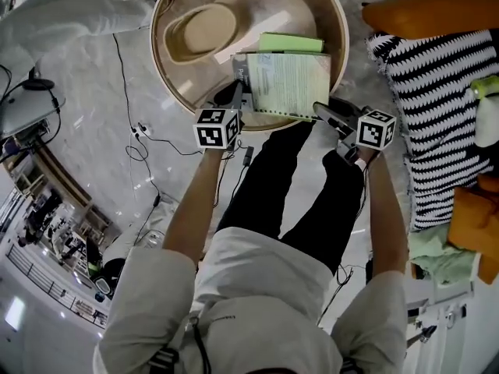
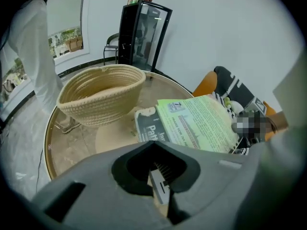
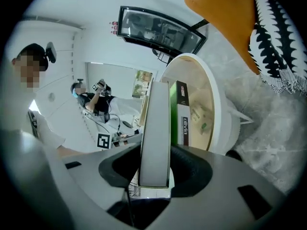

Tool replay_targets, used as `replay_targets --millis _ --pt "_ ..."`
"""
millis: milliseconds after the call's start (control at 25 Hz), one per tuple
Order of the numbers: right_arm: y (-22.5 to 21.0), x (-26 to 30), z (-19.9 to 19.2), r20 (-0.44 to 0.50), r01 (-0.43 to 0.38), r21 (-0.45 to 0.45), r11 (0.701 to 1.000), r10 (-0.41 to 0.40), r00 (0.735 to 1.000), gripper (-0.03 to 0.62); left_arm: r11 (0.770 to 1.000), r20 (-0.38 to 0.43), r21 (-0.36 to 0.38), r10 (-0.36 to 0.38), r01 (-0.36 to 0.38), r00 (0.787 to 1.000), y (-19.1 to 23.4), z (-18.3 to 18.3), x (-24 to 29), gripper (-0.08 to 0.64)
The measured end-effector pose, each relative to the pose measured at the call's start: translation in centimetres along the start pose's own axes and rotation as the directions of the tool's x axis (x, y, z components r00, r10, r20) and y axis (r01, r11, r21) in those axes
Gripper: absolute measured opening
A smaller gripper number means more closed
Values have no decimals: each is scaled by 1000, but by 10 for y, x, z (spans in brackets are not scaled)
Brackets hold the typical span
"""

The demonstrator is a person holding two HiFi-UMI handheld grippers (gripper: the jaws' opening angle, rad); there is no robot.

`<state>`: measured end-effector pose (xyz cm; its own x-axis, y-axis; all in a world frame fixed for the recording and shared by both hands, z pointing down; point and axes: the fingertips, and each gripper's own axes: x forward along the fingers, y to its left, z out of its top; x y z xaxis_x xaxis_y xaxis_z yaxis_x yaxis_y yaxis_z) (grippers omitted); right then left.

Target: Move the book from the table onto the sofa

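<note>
Right claw clamped on near right corner of green book; page edge fills the jaws in right gripper view. Book lies flat atop a dark book on table, beside basket. Left claw at book's left edge, jaws together, nothing between. Striped cushion off to the right

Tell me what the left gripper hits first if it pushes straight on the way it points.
Probably the grey book on the table: the left gripper points down at its near edge, beside the green booklet. How close it is I cannot tell.
</note>
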<state>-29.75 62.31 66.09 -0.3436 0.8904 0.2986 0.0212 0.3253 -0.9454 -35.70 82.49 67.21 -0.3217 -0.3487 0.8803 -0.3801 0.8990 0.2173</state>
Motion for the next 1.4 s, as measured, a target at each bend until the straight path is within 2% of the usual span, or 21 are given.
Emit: replay_targets --millis 240,520,680,880,1040,1160,1400 --pt "25 -12 12 86 -46 -9 999 47 995 173 1000 82 4 -1 0 997 -19 25 -14 11" --pt "43 -29 18 180 -2 5 1000 1 984 172 1000 199 17 -1 -3 980 -51 58 -40 9" --pt "49 -53 16 249 23 31 999 -30 968 172 999 222 47 -22 12 975 -84 63 -53 9" --pt "64 -101 8 354 14 76 997 -40 934 172 993 215 103 -75 54 974 -138 57 -69 9" --pt "72 -141 1 425 5 95 996 -45 904 171 978 178 187 -131 97 975 -186 52 -72 9" --pt "74 -183 -2 481 6 97 995 -52 875 172 968 178 219 -163 123 970 -228 56 -75 11" --pt "75 -277 -22 588 27 140 990 -105 802 172 927 172 336 -236 169 956 -323 60 -91 9"
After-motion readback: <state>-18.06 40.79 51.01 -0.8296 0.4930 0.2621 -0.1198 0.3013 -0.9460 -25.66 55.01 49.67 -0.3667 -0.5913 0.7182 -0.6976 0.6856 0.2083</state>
